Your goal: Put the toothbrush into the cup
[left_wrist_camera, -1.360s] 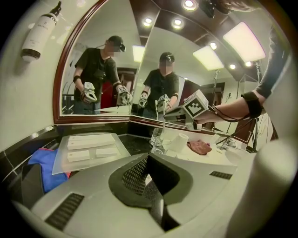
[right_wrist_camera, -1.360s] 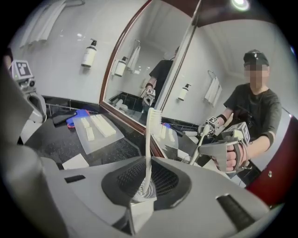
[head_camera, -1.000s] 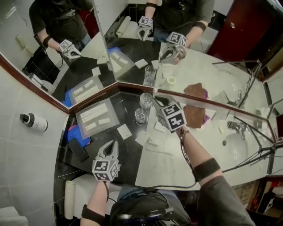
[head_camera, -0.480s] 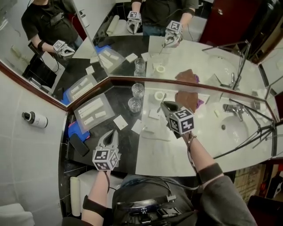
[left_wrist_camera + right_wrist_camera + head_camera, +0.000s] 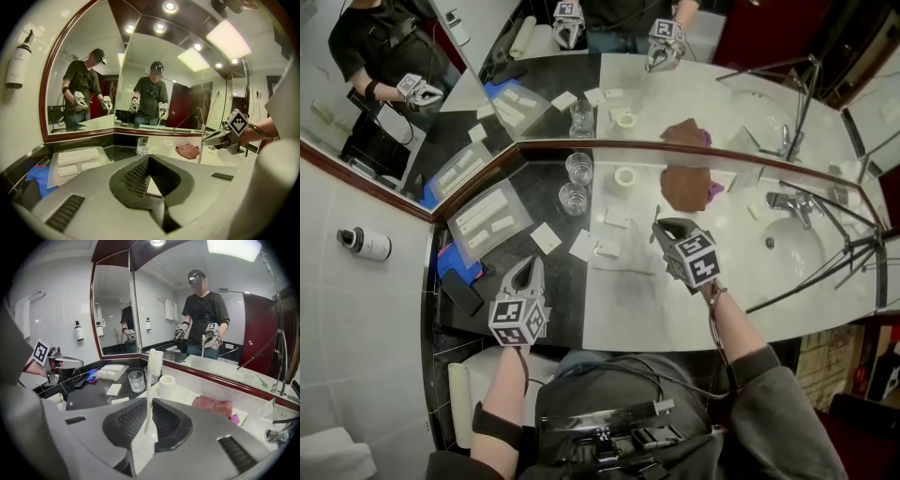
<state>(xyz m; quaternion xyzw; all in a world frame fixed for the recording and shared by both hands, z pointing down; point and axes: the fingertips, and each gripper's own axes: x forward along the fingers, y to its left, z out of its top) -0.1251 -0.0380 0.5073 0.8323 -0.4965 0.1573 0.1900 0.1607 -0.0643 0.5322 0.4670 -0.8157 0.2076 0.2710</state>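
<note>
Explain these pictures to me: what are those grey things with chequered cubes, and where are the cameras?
There is no robot: a person holds a hand-worked claw in each hand at a bathroom counter. The downward picture comes from a camera on the person's head; the other two come from cameras riding on each claw. The right claw grips a white toothbrush, bristles up. The left claw is shut and empty. On the counter are two glass cups, a brown cloth, a white roll and a tray of packets. The mirrors repeat it all.
</note>
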